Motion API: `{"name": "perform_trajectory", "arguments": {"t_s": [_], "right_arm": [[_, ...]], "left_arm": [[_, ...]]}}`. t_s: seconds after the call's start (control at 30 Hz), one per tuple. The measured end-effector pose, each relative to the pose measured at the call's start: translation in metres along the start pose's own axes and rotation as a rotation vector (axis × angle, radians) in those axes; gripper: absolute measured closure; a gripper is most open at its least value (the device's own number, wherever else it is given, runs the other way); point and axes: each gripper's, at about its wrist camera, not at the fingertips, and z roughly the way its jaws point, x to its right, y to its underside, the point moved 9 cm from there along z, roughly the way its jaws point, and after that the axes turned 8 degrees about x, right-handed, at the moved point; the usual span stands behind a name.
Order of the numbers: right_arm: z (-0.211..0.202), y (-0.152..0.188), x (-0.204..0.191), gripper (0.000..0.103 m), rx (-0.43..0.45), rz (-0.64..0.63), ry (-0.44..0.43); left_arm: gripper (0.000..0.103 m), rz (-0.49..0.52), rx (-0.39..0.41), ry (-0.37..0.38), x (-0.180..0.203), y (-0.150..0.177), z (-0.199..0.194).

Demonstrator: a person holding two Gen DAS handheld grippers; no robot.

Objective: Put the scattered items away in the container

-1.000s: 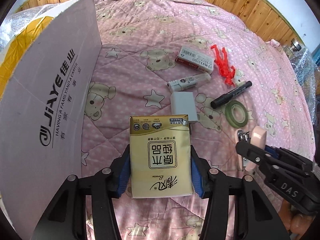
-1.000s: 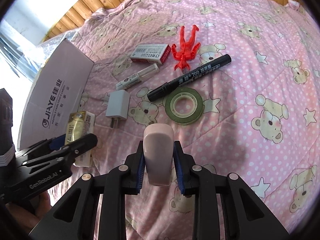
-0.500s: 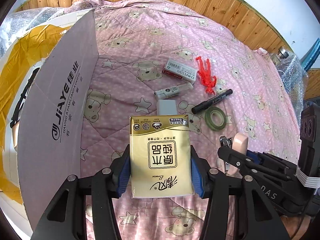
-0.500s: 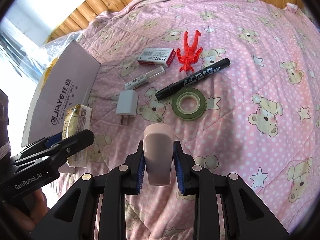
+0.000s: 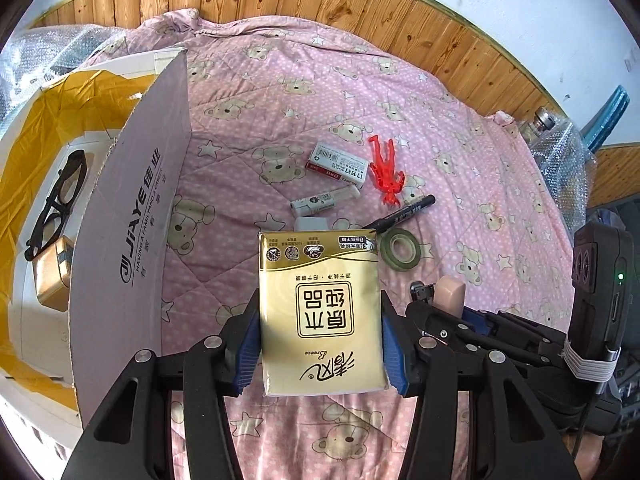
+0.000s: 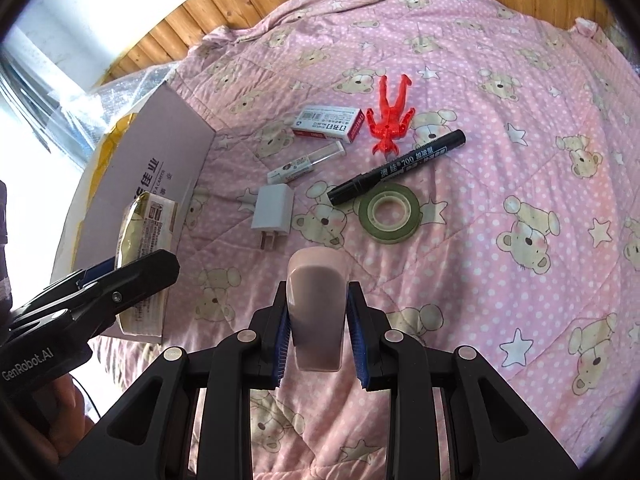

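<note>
My left gripper [image 5: 320,320] is shut on a gold tissue pack [image 5: 320,312], held above the pink bear quilt [image 5: 248,152] just right of the cardboard box's grey flap [image 5: 132,216]. To its right, my right gripper [image 6: 316,320] is shut on a pale pink stapler [image 6: 316,312]. Lying on the quilt ahead are a white charger [image 6: 272,212], a white tube [image 6: 306,162], a staples box [image 6: 328,124], a red figure [image 6: 388,120], a black marker [image 6: 400,168] and a green tape roll [image 6: 390,212]. In the right wrist view the left gripper [image 6: 132,276] shows at the left with the tissue pack [image 6: 144,248].
The open box at the left holds black glasses [image 5: 60,200] and a small gold tin [image 5: 52,276], and yellow tape [image 5: 80,92] lines its inside. A wooden wall [image 5: 280,8] runs behind the bed. Bubble wrap [image 5: 560,152] lies at the right.
Both grippers have risen and drawn back with their loads, so the items on the quilt look smaller. The inside of the box has come into the left wrist view.
</note>
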Motion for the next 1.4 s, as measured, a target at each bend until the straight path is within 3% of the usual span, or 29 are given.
{"name": "perform_trajectory", "arguments": {"t_s": [1.4], "right_arm": [[-0.034,-0.026,-0.081,0.075,0.069,-0.134,0.006]], "left_arm": [[0.05,-0.099,0.113,0.098,-0.036,-0.017,-0.062]]}}
